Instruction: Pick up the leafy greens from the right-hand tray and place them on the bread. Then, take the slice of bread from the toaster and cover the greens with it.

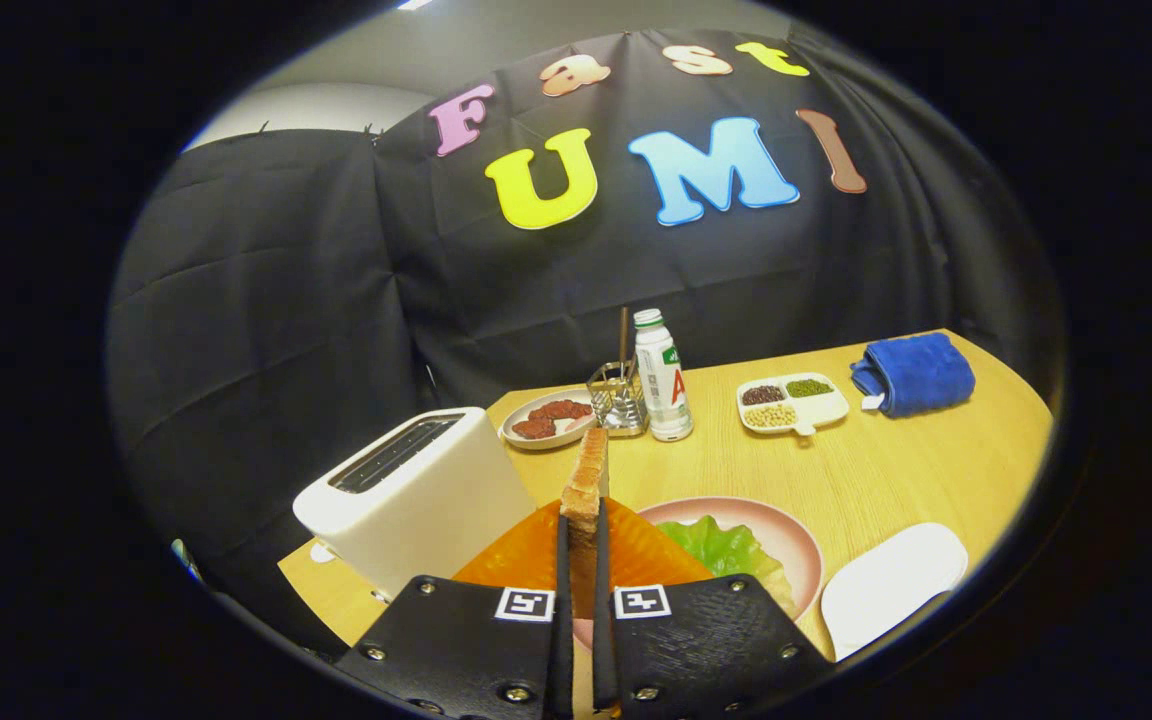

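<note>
Pink plate (796, 540) holds leafy greens (721, 545); three-compartment dish (792, 404) holds beans. Claw (582, 560) clamps bread slice (586, 480) edge-on, long axis upright. Toaster (416, 500) beside.

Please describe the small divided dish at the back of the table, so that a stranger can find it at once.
On the wooden table, look beyond the gripper, shut on the bread slice, toward the blue towel. Just beside the towel, toward the bottle, lies the divided dish: white, three compartments of different beans.
</note>
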{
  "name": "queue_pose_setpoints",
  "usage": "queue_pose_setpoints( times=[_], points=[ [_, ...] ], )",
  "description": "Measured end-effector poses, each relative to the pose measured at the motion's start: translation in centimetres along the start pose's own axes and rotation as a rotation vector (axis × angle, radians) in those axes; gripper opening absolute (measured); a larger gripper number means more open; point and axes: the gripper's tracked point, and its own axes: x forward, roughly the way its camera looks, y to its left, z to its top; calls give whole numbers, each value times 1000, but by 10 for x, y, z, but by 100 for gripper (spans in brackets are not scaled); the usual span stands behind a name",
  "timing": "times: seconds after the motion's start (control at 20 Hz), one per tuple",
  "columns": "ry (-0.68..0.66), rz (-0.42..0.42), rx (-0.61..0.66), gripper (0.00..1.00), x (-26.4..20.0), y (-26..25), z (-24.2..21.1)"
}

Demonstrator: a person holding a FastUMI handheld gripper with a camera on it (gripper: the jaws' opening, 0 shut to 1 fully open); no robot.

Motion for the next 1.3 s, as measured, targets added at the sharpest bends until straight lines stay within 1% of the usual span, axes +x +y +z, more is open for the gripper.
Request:
queue_pose_setpoints(
  times=[0.15,0.3,0.5,0.7,0.9,0.95,1.05,1.1,1.15,1.2,1.3],
  points=[
    [26,-50,32,8,0,-27,-19],
    [25,-120,44,8,-6,-57,-27],
    [57,-165,64,8,-8,-81,-47],
    [74,-192,56,8,-7,-91,-58],
    [59,-190,51,8,-7,-90,-53],
    [56,-193,41,13,-9,-89,-52],
    [42,-232,-12,19,-10,-97,-48],
    [37,-260,-43,37,-10,-103,-47],
    [29,-268,-55,40,-13,-103,-45],
    [21,-265,-55,40,-15,-102,-43],
    [12,-268,-57,43,-15,-104,-40]
  ],
)
